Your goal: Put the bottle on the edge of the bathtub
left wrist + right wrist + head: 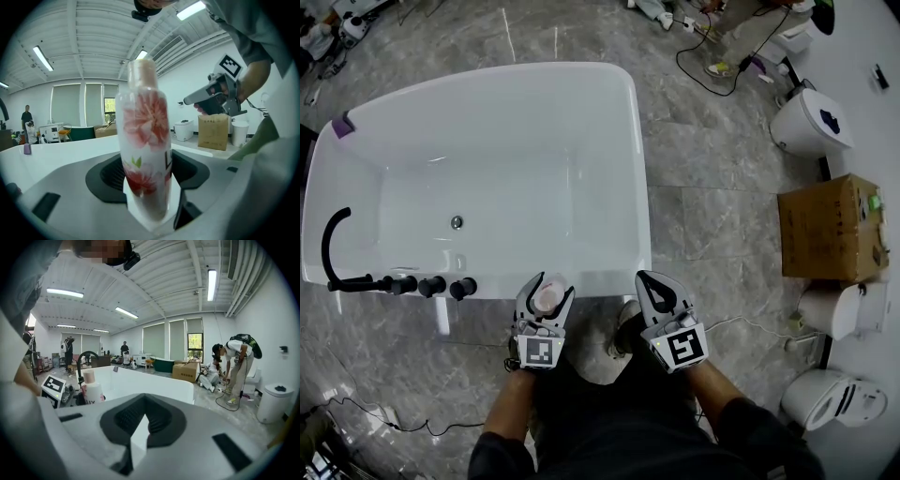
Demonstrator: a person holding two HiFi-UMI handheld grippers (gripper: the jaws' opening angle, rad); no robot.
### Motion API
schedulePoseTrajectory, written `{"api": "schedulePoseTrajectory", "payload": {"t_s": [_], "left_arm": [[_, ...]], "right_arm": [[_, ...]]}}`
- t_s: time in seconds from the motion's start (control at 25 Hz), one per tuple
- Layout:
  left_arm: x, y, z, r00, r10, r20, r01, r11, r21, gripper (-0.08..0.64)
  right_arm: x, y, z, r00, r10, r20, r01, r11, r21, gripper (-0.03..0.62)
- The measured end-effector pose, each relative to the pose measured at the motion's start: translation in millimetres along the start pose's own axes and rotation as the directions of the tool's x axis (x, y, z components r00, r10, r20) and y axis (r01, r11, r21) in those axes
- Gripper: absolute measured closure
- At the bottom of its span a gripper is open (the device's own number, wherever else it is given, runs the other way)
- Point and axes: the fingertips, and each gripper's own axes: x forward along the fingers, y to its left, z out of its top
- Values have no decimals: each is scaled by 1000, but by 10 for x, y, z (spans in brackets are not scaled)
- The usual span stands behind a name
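From head view we see the white flower-print plastic bottle on the near rim of the white oval bathtub, btwn the left gripper fingers. Left gripper view: fingers wide, prob. clear of it. Right gripper fingers together, empty; its view shows the bottle upright.

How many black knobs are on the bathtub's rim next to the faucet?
3 knobs, in a row on the bathtub's near rim: one by the black faucet, one in the middle, one nearest the left hand-held gripper.
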Motion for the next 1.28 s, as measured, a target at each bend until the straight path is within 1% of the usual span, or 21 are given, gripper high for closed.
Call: {"api": "schedulePoseTrajectory", "payload": {"t_s": [0.24,0.44,0.6,0.72,0.92,1.04,1.2,1.28], "left_arm": [[-246,-21,104,999,-12,-46,12,1000,0,275],[-483,-14,315,997,-24,-78,25,1000,10,275],[-683,60,563,995,-12,-96,13,1000,0,279],[-869,129,894,996,2,-92,-4,1000,-21,290],[-1142,200,1596,998,5,-60,-7,999,-31,319],[-1302,248,2027,999,4,-39,-5,1000,-23,356],[-1517,289,2561,1000,5,2,-5,1000,-28,401],[-1591,309,2770,1000,3,25,-2,1000,-19,442]], "right_arm": [[-106,76,235,1000,12,22,-12,1000,3,591],[-284,160,528,1000,10,25,-11,1000,23,591],[-451,225,837,999,14,42,-14,1000,11,591],[-610,278,1126,999,8,53,-9,1000,16,591],[-909,339,1594,998,3,62,-4,1000,18,591],[-1078,396,1893,997,3,72,-4,1000,17,591],[-1311,496,2184,997,11,83,-13,1000,20,591],[-1393,517,2319,996,12,91,-13,1000,12,591]]}}
